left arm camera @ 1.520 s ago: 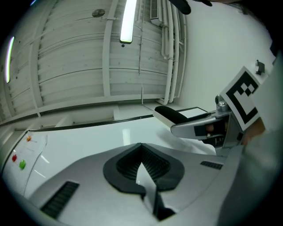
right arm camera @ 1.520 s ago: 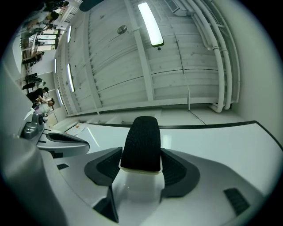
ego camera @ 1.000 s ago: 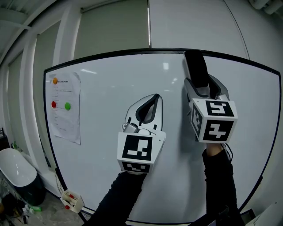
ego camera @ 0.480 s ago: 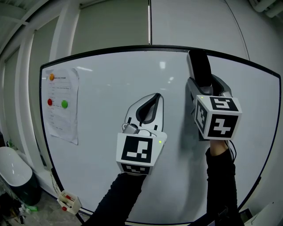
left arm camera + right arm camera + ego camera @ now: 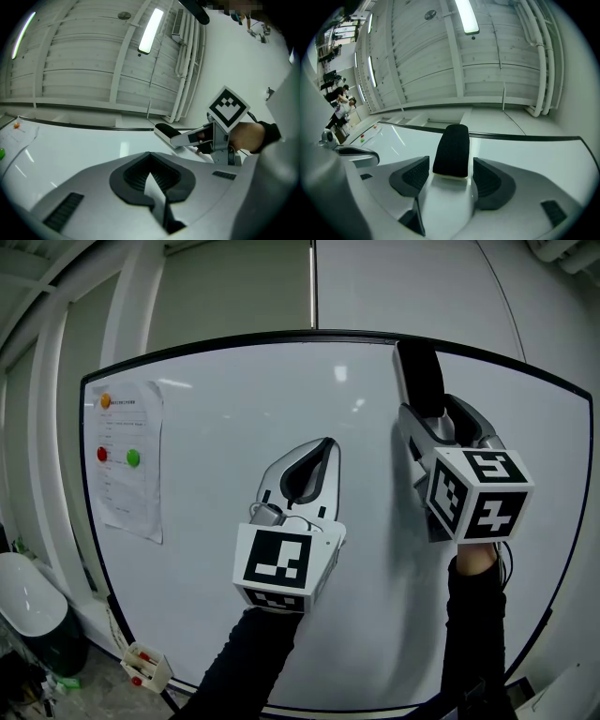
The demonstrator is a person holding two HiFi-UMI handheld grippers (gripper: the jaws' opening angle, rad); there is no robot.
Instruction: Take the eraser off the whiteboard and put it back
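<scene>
Flanking the lower end of the eraser (image 5: 418,379), the right gripper (image 5: 439,420) is holding its jaws wide, a thin gap showing on each side, so the pads are not squeezing it. Compared with a second ago, its marker cube is sitting lower and further right in the head view, while the eraser is staying where it was. The left gripper (image 5: 319,448) is keeping its jaws pressed together on nothing, a touch lower and further left than before. The eraser is lying flat against the whiteboard (image 5: 216,427) at its top edge, long axis running up the board, upper end reaching the black frame and leaning slightly left. A paper sheet (image 5: 127,465) is hanging by the left edge.
</scene>
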